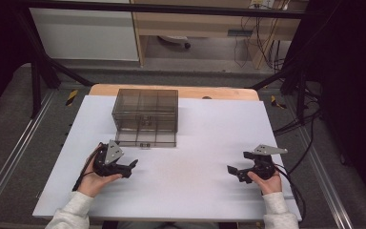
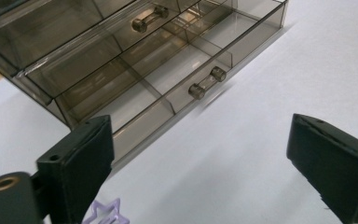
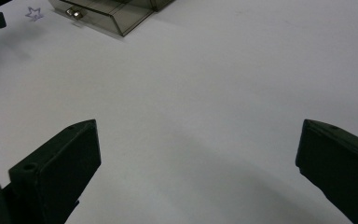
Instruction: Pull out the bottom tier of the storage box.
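A smoky transparent drawer box [image 1: 145, 112] stands at the back middle of the white table [image 1: 195, 191]. Its bottom drawer [image 2: 168, 88] is pulled out; its compartments look empty, and its small bar handle [image 2: 207, 83] faces me. A small purple star-shaped piece [image 2: 107, 214] lies on the table just by my left gripper's left jaw, also seen as a purple star [image 3: 34, 13] in the right gripper view. My left gripper [image 1: 132, 167] [image 2: 200, 172] is open in front of the drawer with nothing between its jaws. My right gripper [image 1: 232, 171] [image 3: 200, 168] stands open over bare table at the right.
A wooden board edge [image 1: 171, 90] shows behind the table. Black frame posts [image 1: 38, 81] and cables [image 1: 305, 143] flank it. Bare white surface lies between the two grippers and in front of the drawer.
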`<act>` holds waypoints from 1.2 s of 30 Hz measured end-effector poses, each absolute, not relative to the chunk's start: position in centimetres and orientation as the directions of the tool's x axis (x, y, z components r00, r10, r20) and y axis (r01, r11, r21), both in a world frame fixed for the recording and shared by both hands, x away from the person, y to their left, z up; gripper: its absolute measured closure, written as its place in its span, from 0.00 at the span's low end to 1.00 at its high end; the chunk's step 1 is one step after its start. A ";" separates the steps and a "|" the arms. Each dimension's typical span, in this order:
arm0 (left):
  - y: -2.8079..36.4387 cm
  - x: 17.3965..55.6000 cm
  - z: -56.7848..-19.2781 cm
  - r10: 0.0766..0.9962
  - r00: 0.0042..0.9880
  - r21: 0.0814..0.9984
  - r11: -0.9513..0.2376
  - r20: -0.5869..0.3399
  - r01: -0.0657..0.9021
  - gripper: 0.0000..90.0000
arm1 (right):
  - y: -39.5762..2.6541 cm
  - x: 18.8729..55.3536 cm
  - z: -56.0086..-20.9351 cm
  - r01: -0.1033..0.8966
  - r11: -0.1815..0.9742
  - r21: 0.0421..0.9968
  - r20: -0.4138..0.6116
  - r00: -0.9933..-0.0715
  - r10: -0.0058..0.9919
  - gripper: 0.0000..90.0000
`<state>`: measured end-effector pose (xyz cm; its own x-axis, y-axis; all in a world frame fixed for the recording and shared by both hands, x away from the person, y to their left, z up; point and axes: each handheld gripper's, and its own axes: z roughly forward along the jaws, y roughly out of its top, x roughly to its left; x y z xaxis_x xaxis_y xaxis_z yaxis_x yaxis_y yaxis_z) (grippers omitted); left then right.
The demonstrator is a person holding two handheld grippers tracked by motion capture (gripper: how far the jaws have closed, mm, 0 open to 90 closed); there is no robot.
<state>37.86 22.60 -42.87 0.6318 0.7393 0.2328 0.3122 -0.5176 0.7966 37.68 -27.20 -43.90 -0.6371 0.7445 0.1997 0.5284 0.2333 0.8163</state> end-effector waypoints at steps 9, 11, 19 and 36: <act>24.5 37.8 -42.7 0.774 0.623 0.819 -0.427 0.112 0.383 0.04 | -27.1 37.7 -43.9 0.532 0.235 0.813 0.202 -0.637 0.744 0.01; 24.9 37.8 -42.7 0.779 0.621 0.825 -0.402 0.082 0.396 0.04 | -27.1 37.7 -44.0 0.531 0.236 0.814 0.200 -0.638 0.743 0.01; 26.0 38.0 -42.7 0.797 0.604 0.829 -0.342 0.007 0.442 0.04 | -27.1 37.7 -44.0 0.535 0.236 0.811 0.203 -0.637 0.744 0.01; 28.5 38.6 -42.8 0.832 0.555 0.809 -0.314 -0.017 0.496 0.06 | -27.0 37.7 -44.1 0.540 0.236 0.808 0.205 -0.633 0.746 0.01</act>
<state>38.59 28.55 -42.78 0.5547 0.8319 -0.0171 0.4962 -0.3142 0.8094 37.72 -27.02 -44.07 -0.6334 0.7462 0.2051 0.5400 0.2365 0.8077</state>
